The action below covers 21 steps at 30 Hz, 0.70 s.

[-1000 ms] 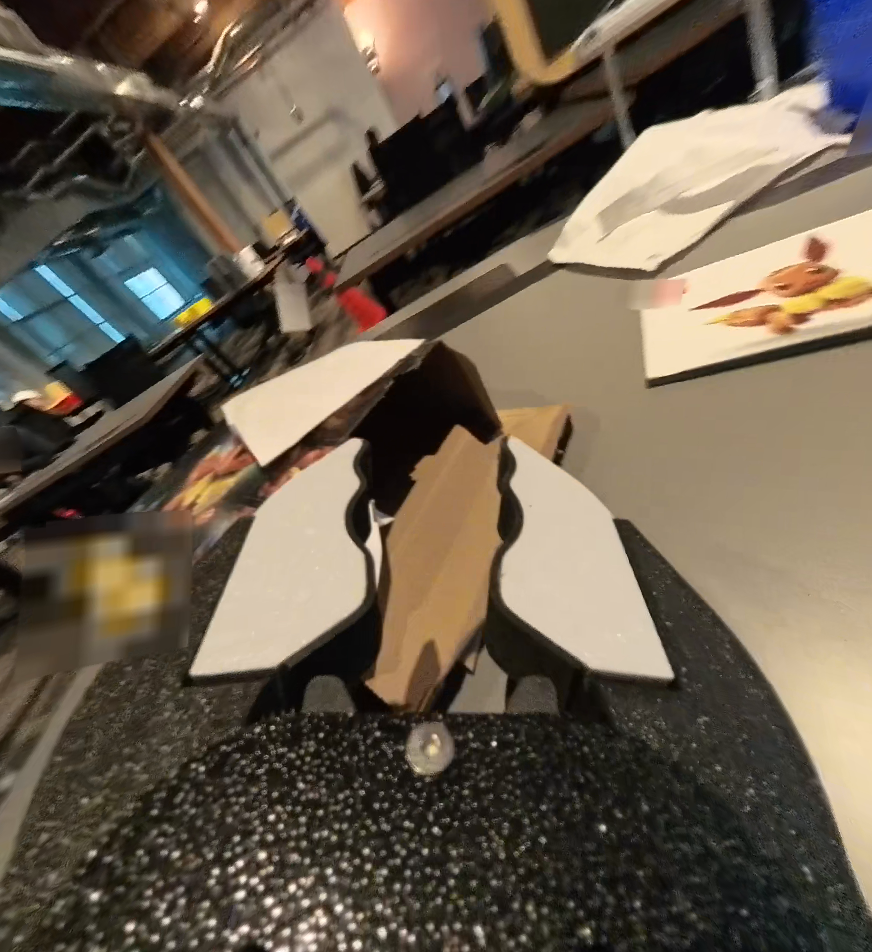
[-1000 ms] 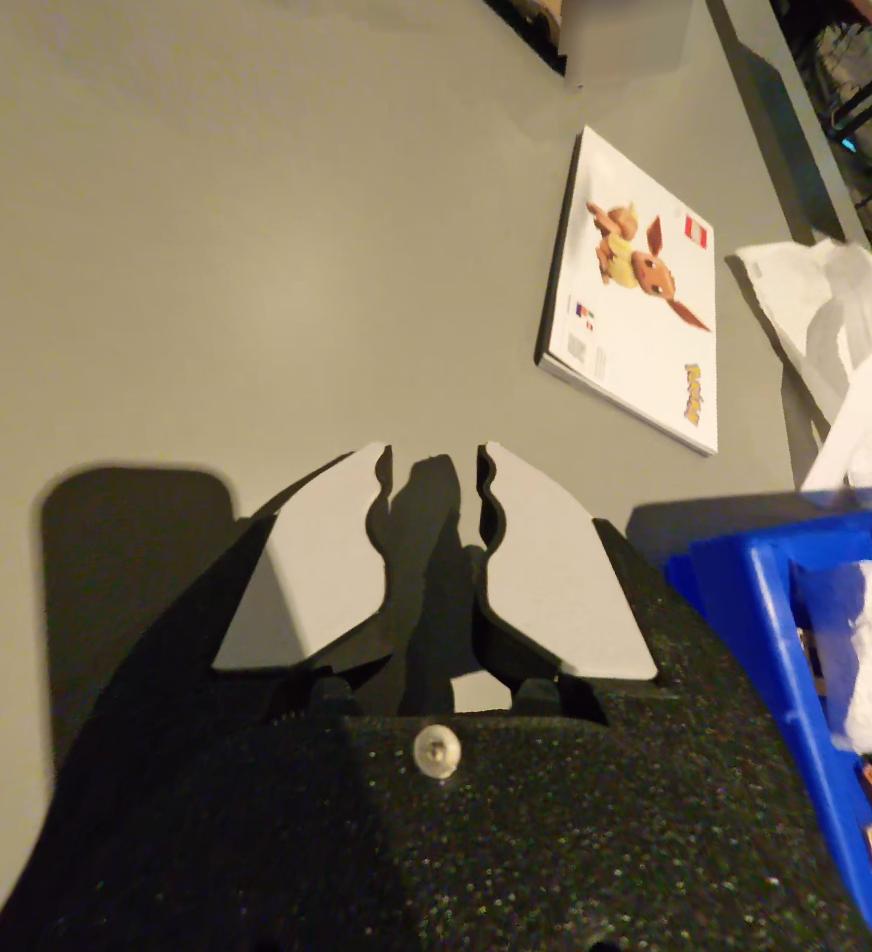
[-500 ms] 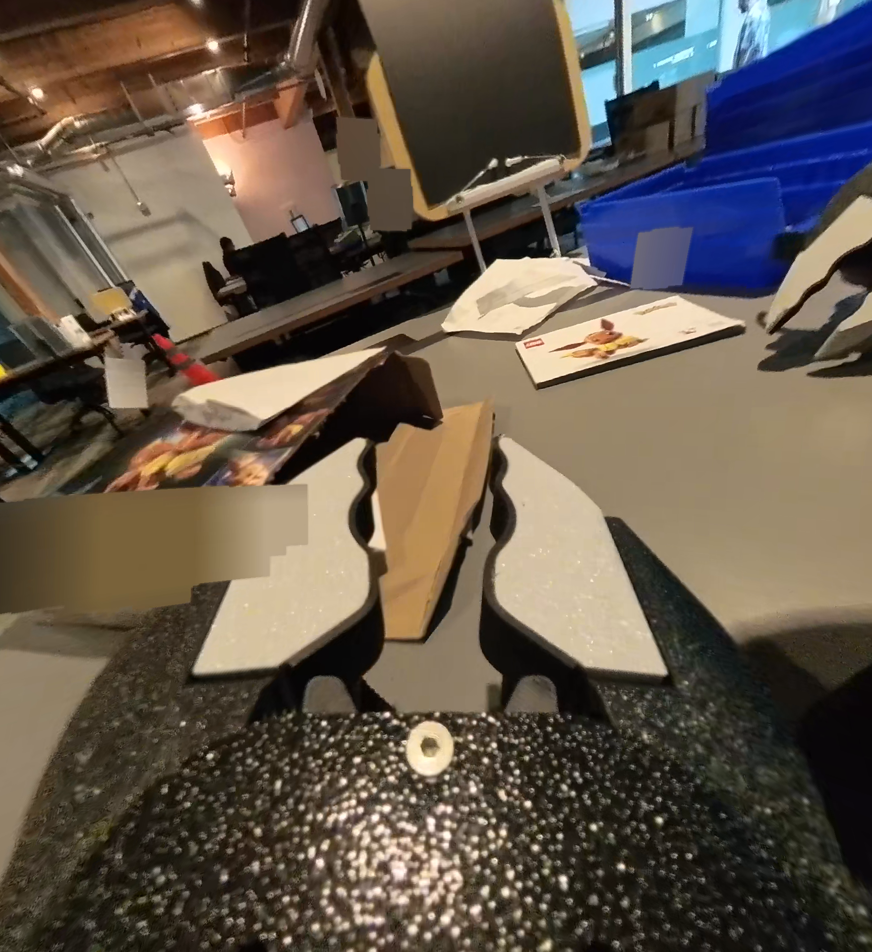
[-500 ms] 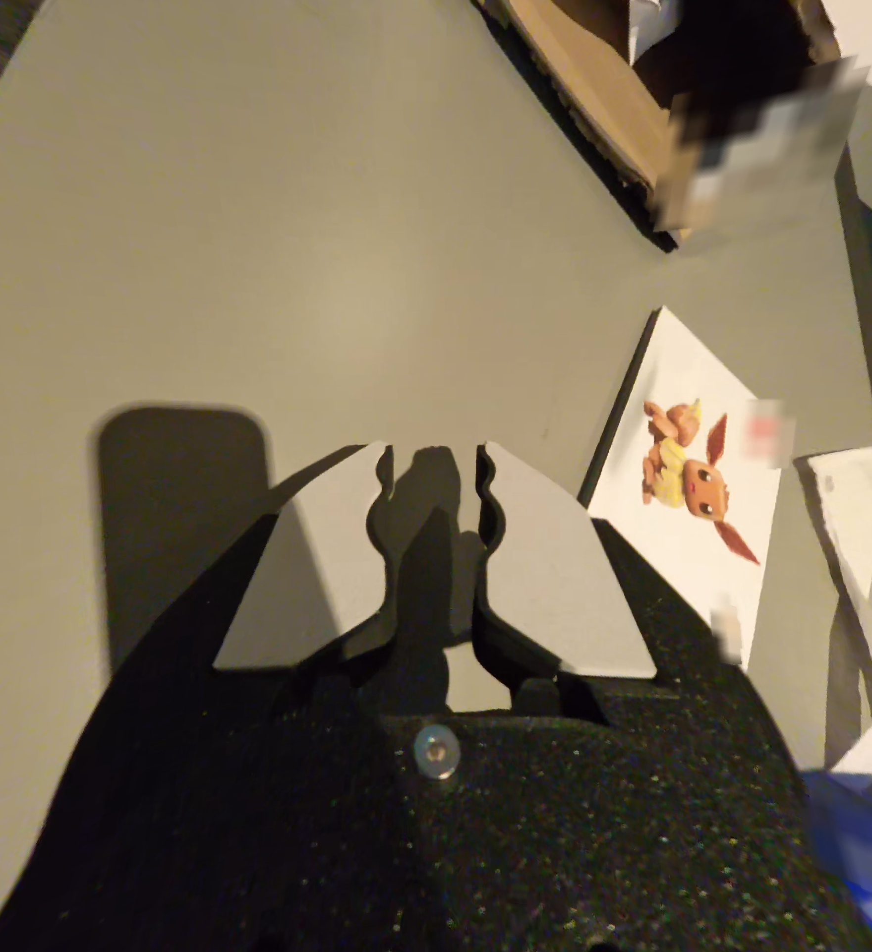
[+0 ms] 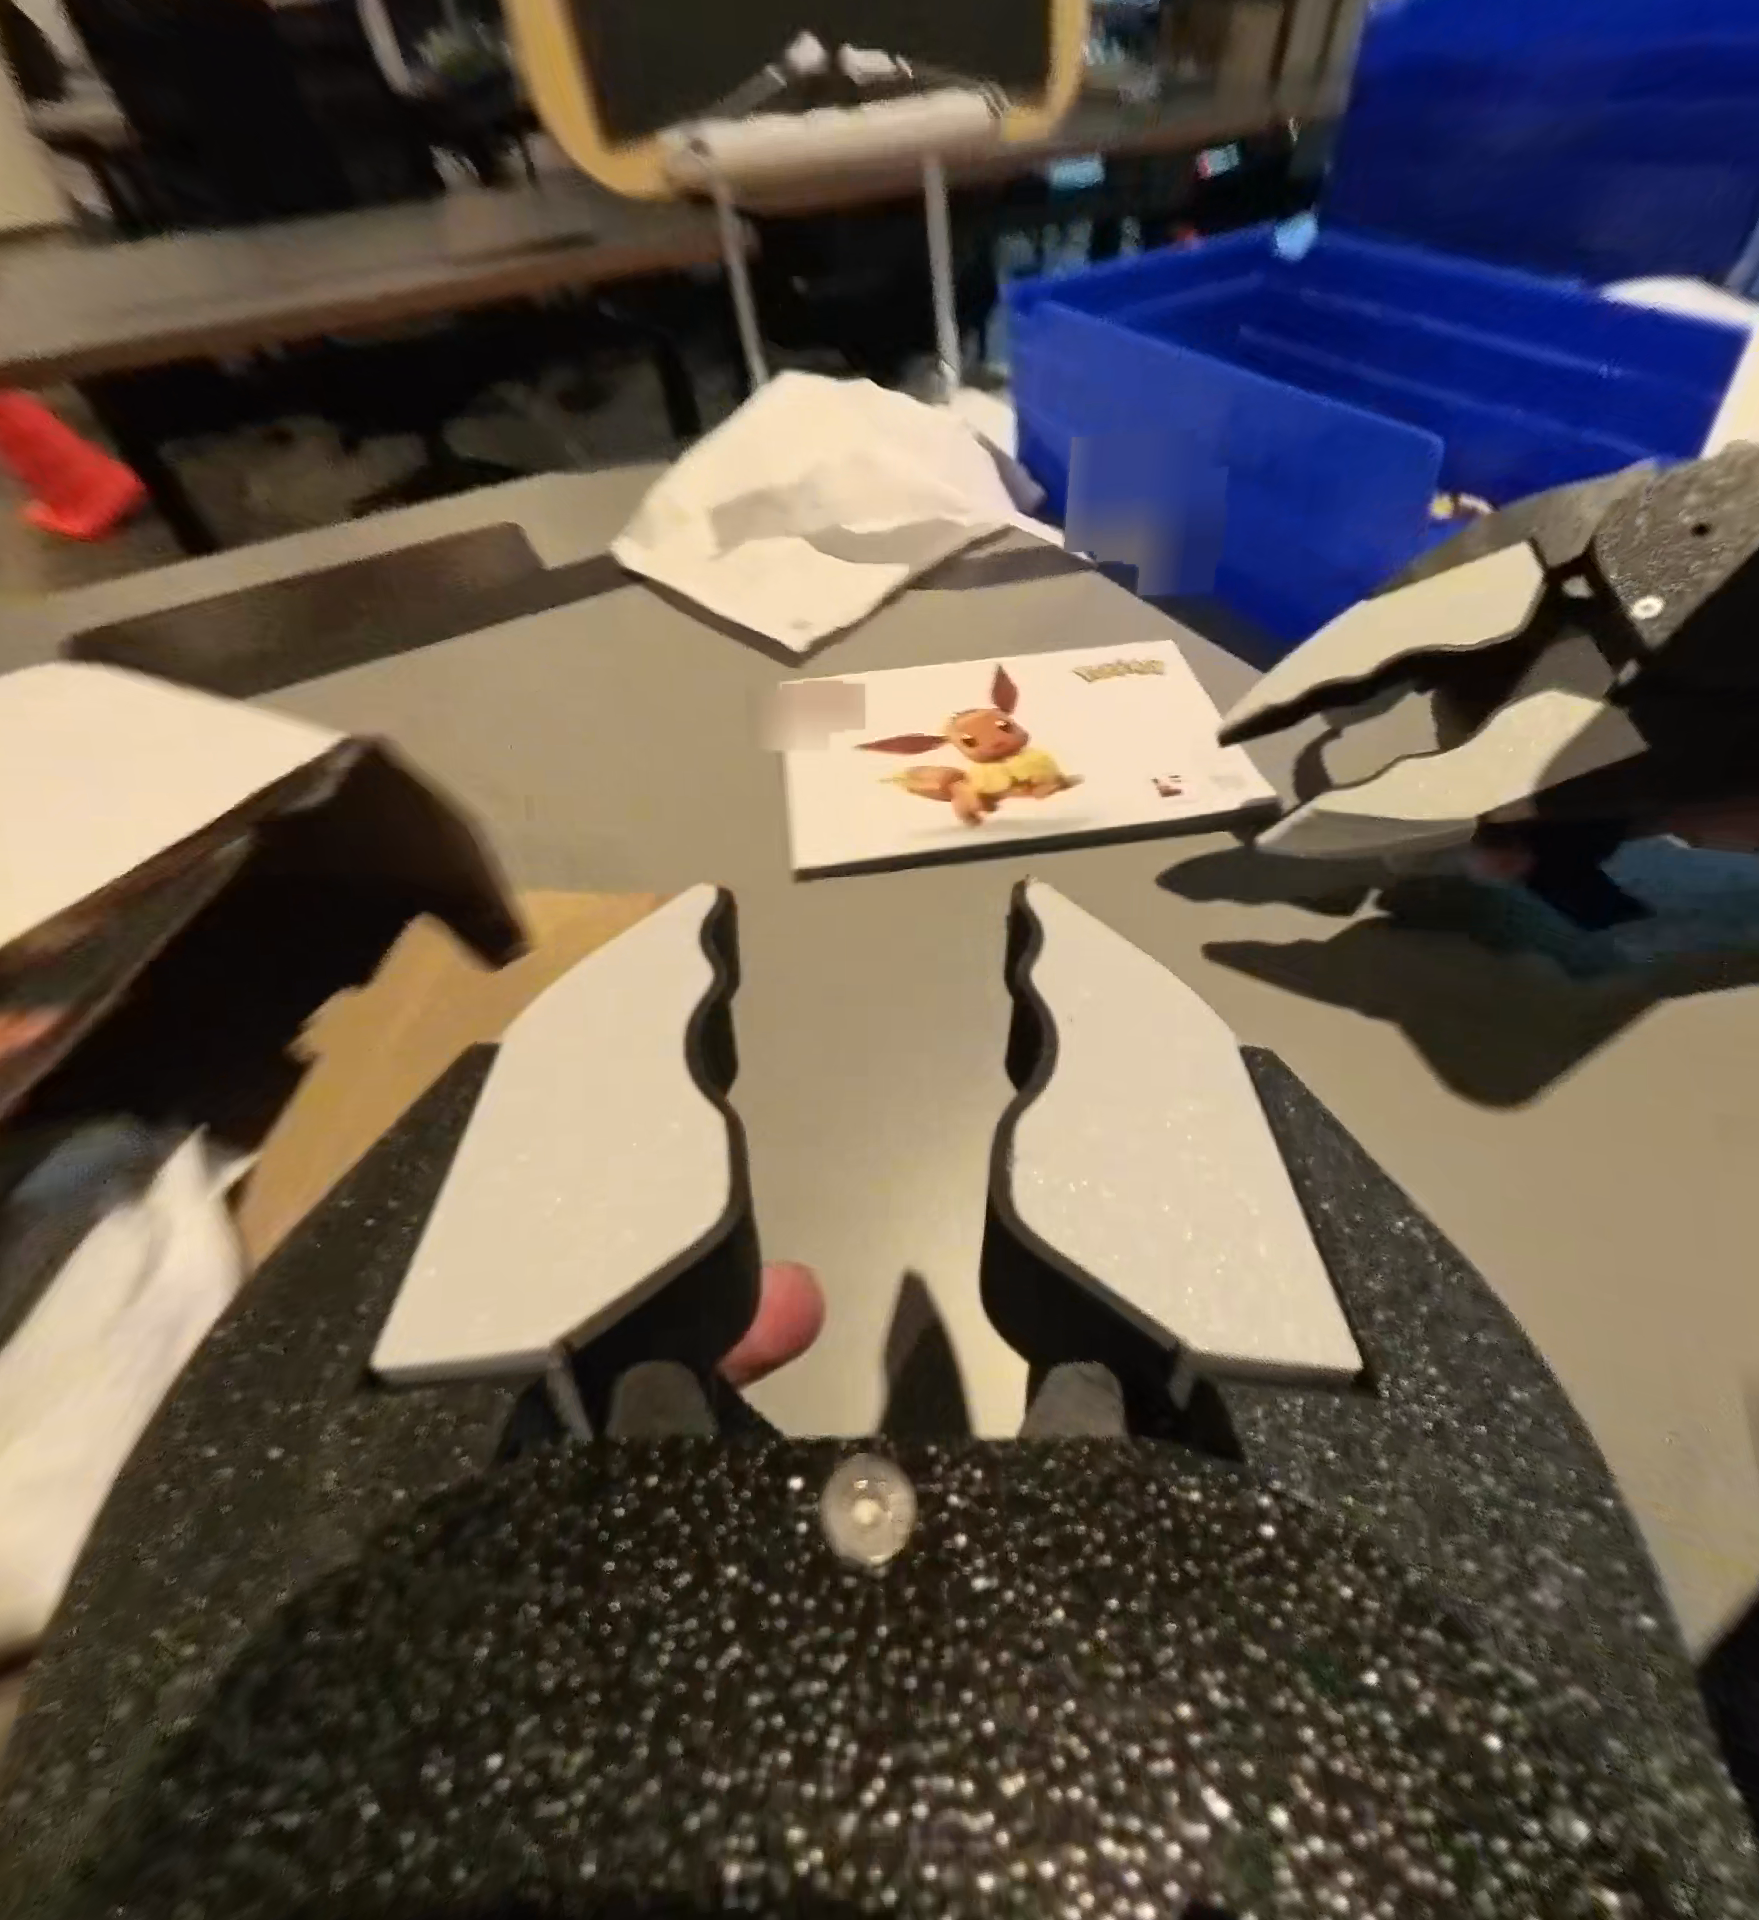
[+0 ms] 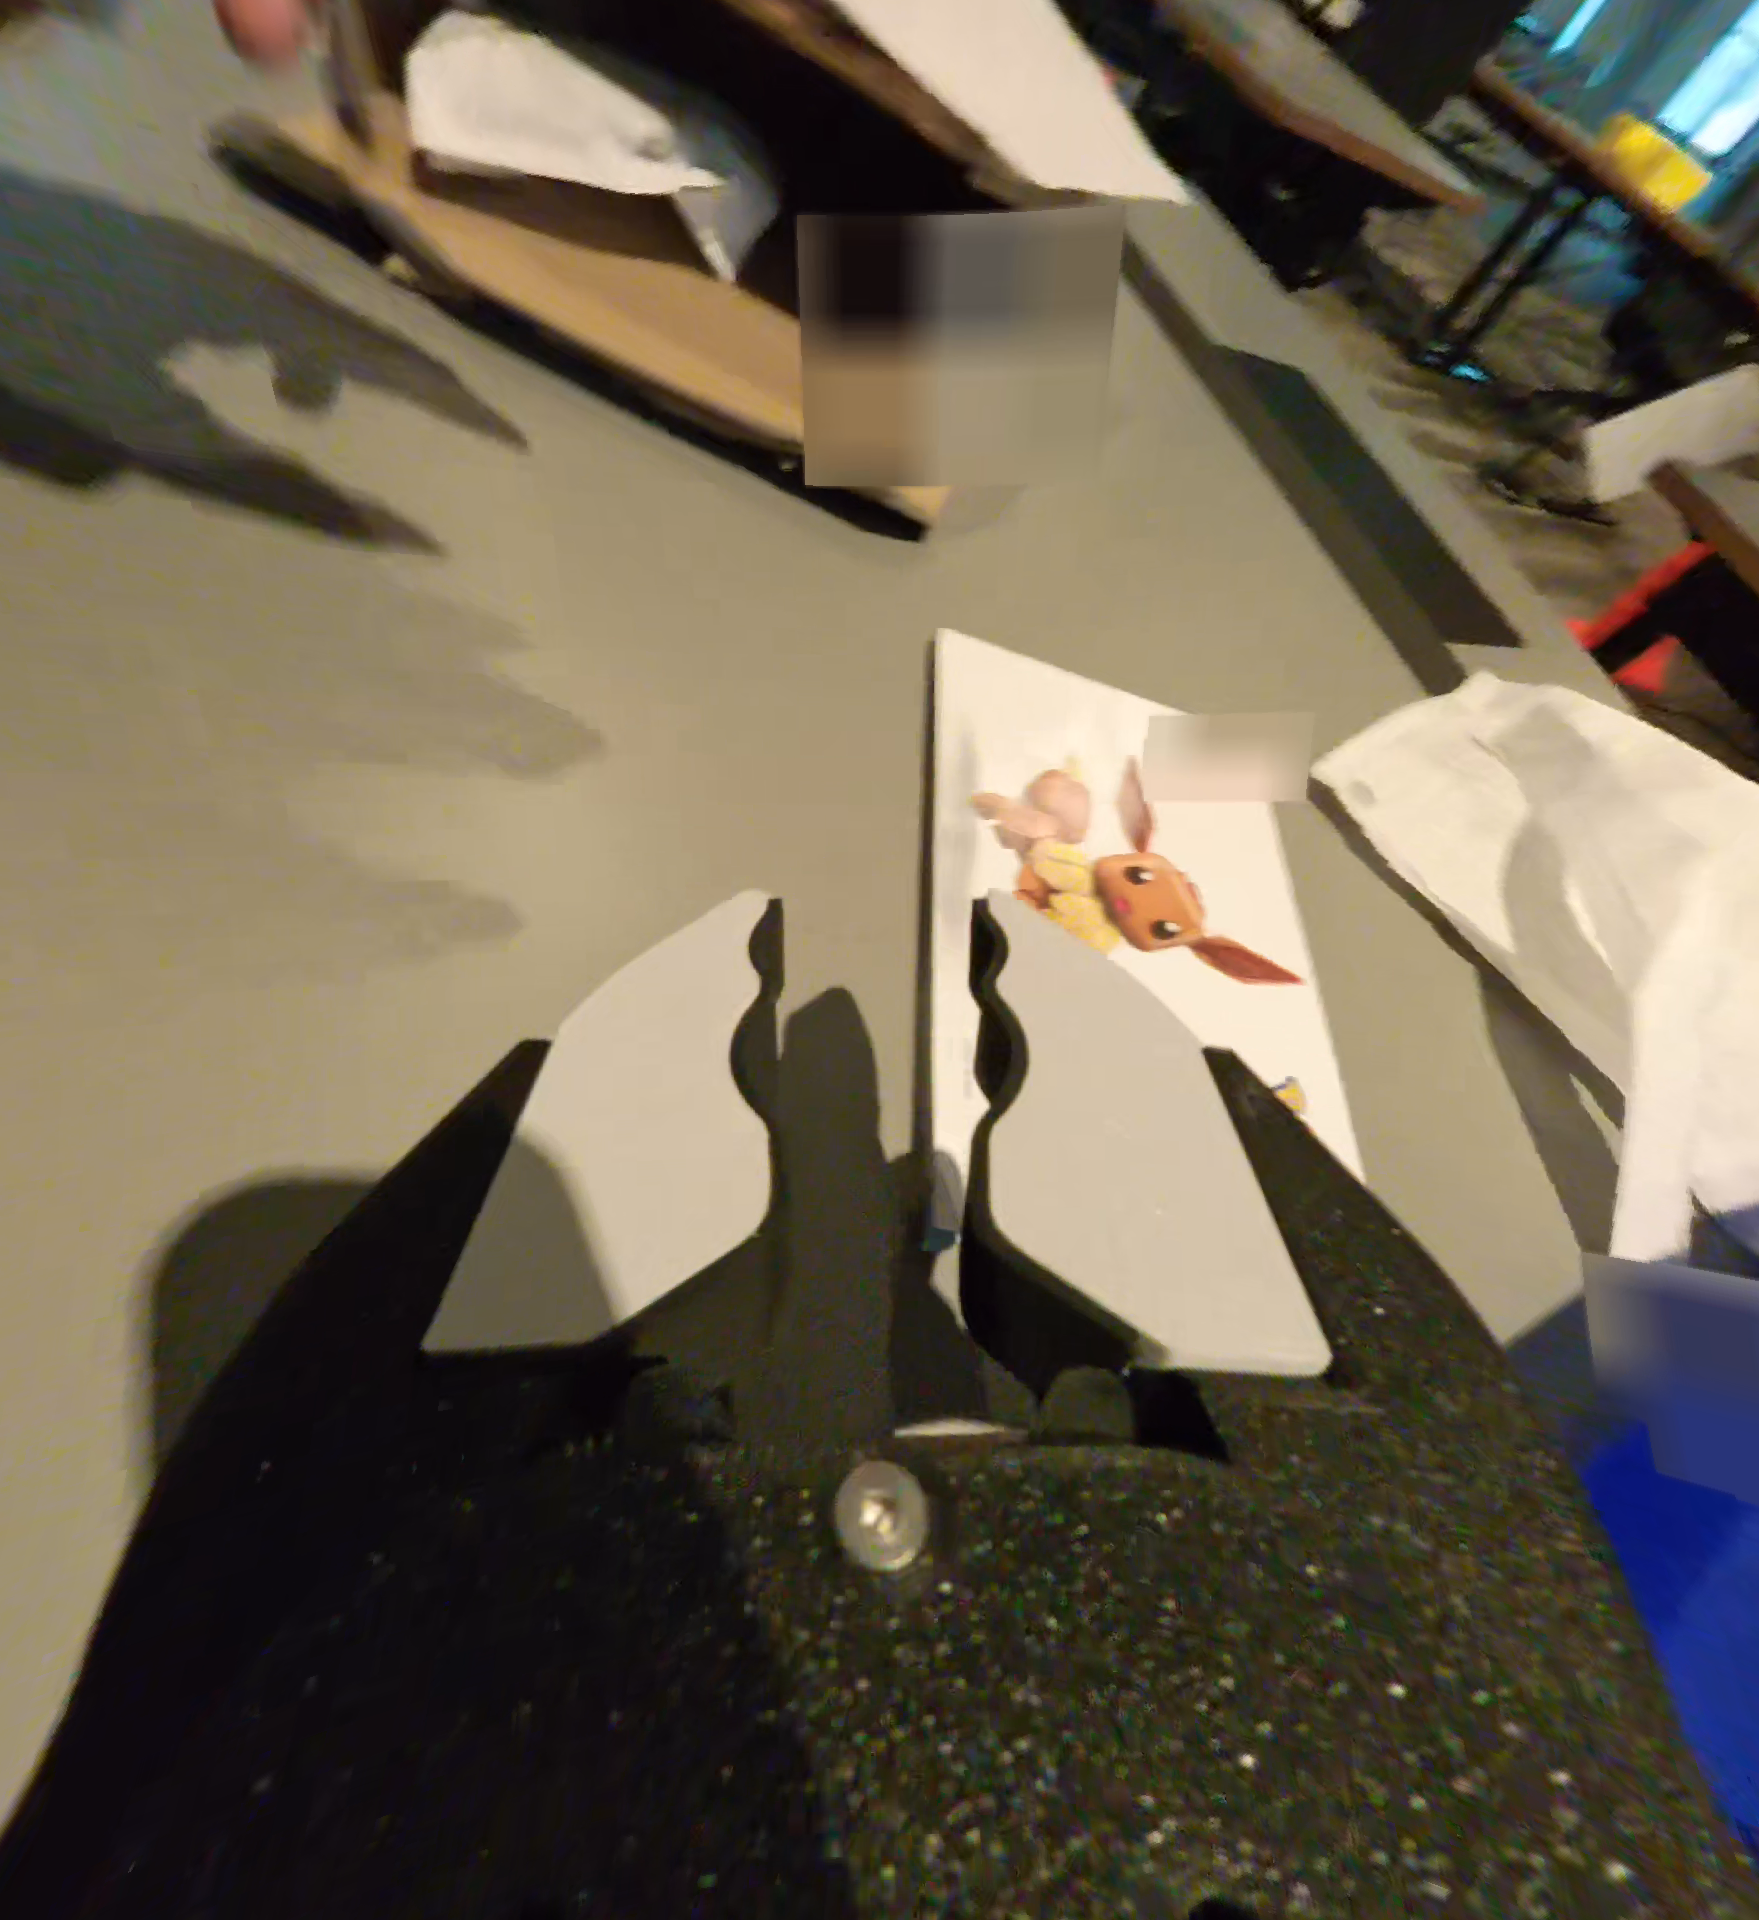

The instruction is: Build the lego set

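The white instruction booklet (image 5: 1020,769) with a brown creature on its cover lies flat on the grey table (image 5: 854,1039). My left gripper (image 5: 864,914) is open and empty, a short way in front of the booklet. The opened lego box (image 5: 127,831) and its brown cardboard flap (image 5: 418,1018) are to its left. My right gripper (image 6: 875,920) is open and empty over the booklet's (image 6: 1062,748) near edge, which runs between its fingers. It also shows in the left wrist view (image 5: 1259,779), low beside the booklet's right end.
White paper bags (image 5: 823,520) lie behind the booklet, and also show in the right wrist view (image 6: 1633,935). A blue bin (image 5: 1322,416) stands at the back right. The box's cardboard flap (image 6: 646,281) lies at the far left of the table. The gap from one gripper's tips to the other's is roughly 15 centimetres.
My left gripper has let go of the cardboard flap, opened wide and swung right toward the booklet. My right gripper has moved over the booklet's edge.
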{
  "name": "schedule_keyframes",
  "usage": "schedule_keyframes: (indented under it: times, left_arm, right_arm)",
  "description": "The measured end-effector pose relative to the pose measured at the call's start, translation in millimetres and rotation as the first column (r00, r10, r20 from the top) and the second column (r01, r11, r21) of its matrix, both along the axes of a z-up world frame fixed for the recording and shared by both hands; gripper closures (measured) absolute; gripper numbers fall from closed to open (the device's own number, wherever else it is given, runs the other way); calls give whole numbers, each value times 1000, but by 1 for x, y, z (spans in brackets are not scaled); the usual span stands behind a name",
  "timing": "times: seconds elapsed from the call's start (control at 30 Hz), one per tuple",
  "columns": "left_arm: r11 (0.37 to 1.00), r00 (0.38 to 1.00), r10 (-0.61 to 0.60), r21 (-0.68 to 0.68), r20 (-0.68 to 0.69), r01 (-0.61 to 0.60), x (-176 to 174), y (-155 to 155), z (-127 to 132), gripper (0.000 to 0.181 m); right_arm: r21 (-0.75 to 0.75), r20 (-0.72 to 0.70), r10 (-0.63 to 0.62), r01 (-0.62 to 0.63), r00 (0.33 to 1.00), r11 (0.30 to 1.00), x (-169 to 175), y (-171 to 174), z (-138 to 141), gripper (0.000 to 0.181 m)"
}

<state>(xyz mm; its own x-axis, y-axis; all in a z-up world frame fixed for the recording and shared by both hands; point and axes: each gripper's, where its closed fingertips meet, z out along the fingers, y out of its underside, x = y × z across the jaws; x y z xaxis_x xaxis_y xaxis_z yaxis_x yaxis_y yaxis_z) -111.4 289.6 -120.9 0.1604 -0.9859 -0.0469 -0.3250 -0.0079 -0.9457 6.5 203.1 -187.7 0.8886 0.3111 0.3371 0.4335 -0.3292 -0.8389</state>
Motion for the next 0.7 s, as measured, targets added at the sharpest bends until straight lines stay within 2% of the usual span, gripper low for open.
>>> schedule_keyframes:
  times: [0.13, 0.23, 0.3, 0.37, 0.43, 0.53, 0.7]
  left_arm:
    - [988, 986, -146, 43, -83, 150, 101, -19, -5, 130]
    - [980, 977, -198, -11, -80, 198, 170, -6, -12, 130]
    - [970, 964, -243, -53, -109, 238, 201, 2, -27, 126]
    - [958, 949, -283, -98, -137, 271, 212, 4, -43, 124]
    - [944, 938, -318, -137, -136, 300, 210, 1, -52, 124]
    - [959, 961, -264, -127, -81, 253, 203, 9, -52, 127]
    - [961, 959, -269, 46, -93, 274, 200, 6, -49, 127]
  right_arm:
    - [60, 5, -146, 146, 989, 988, 25, 7, 7, 147]
    - [37, 4, -247, 246, 969, 968, 44, 20, 7, 147]
    - [-17, -7, -285, 284, 959, 959, 53, 29, 1, 145]
    - [-66, -29, -326, 323, 945, 944, 59, 32, -7, 146]
    - [-125, -55, -339, 330, 939, 936, 60, 32, -19, 148]
    - [-177, -59, -346, 331, 936, 927, 62, 29, -28, 148]
    - [-170, -21, -357, 348, 934, 922, 66, 24, -30, 149]
